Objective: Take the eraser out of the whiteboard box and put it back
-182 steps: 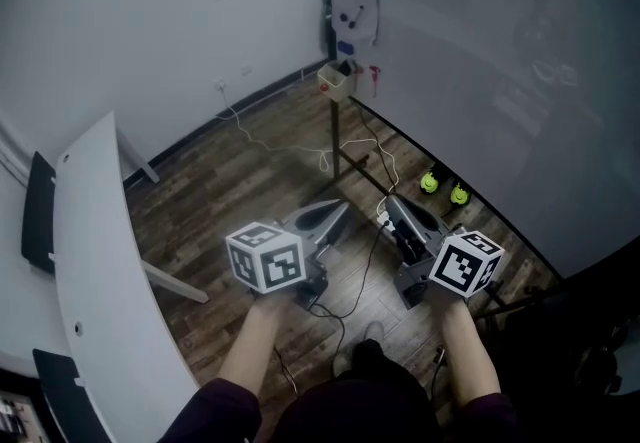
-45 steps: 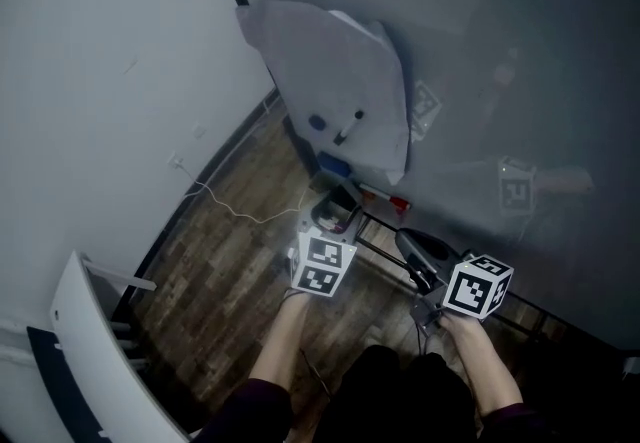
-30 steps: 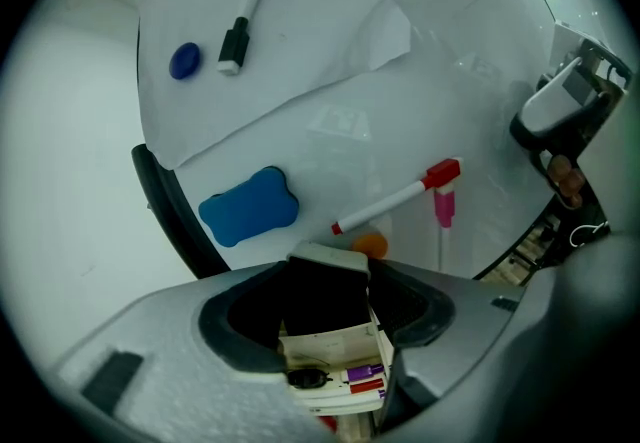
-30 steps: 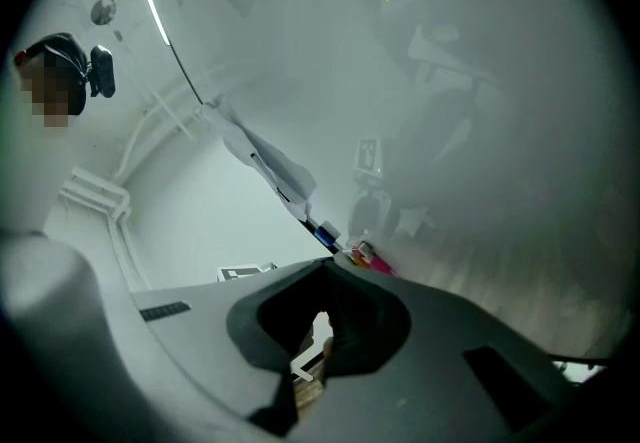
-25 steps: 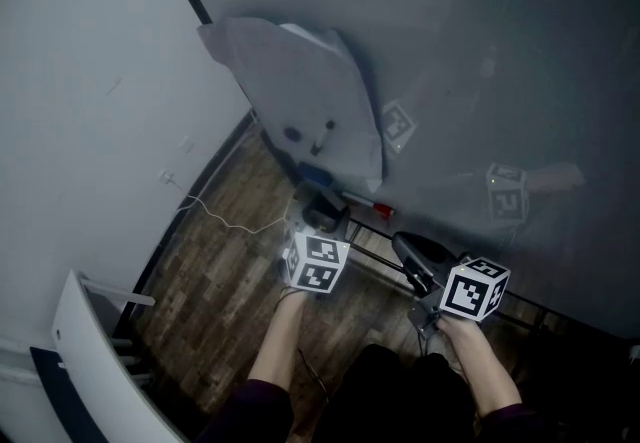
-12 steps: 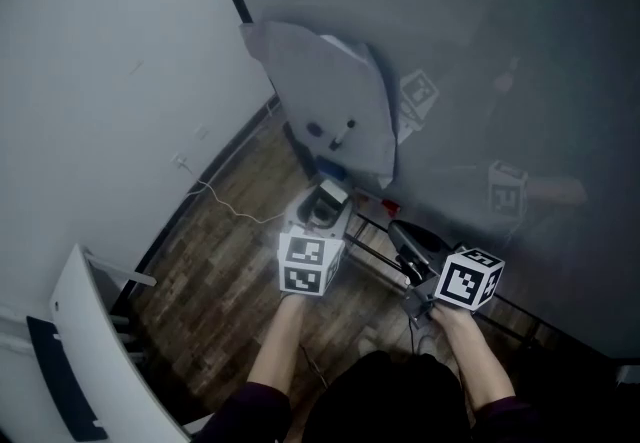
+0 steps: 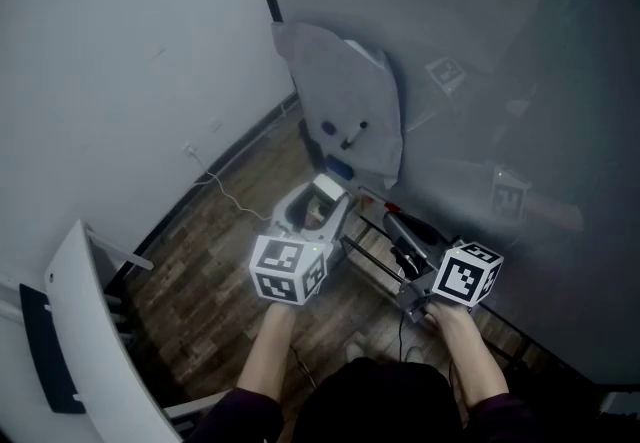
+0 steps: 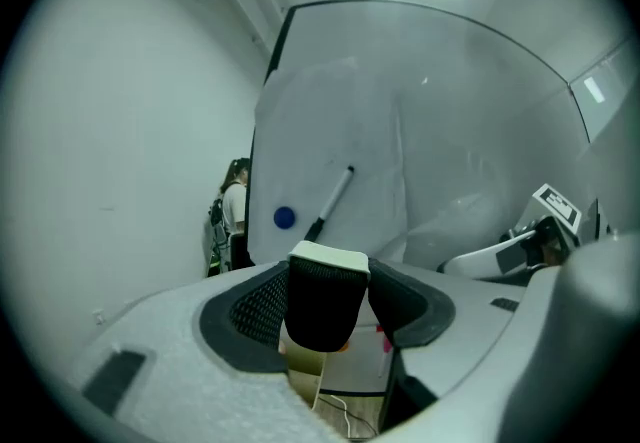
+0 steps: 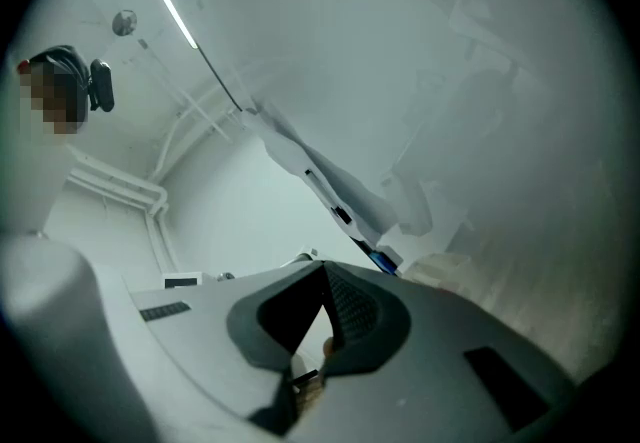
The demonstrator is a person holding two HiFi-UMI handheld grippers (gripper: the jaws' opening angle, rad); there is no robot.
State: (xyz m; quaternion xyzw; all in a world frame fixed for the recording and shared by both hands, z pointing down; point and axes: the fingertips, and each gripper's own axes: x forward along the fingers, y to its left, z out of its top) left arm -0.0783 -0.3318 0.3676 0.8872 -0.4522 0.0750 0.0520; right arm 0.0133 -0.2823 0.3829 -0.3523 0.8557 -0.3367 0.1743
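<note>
My left gripper [image 7: 318, 203] is shut on the eraser [image 7: 327, 188], a black felt block with a white top. In the left gripper view the eraser [image 8: 326, 296] stands upright between the pads of the left gripper [image 8: 327, 283]. It hangs just above the beige whiteboard box [image 8: 300, 369]. In the head view the box is hidden behind the gripper. My right gripper [image 7: 394, 224] hovers to the right near the board's stand; its pads meet with nothing between them [image 9: 323, 323].
A white sheet [image 7: 345, 96] hangs on the whiteboard [image 7: 490, 41], carrying a blue magnet [image 8: 285, 218] and a black marker [image 8: 333, 199]. A red marker [image 7: 386, 207] lies by the stand's bars [image 7: 368, 253]. A cable [image 7: 232, 198] crosses the wood floor; a curved white table [image 7: 75, 331] is at the left.
My left gripper has drawn back toward me and to the left, carrying the eraser up from the box. The right gripper has stayed nearly still.
</note>
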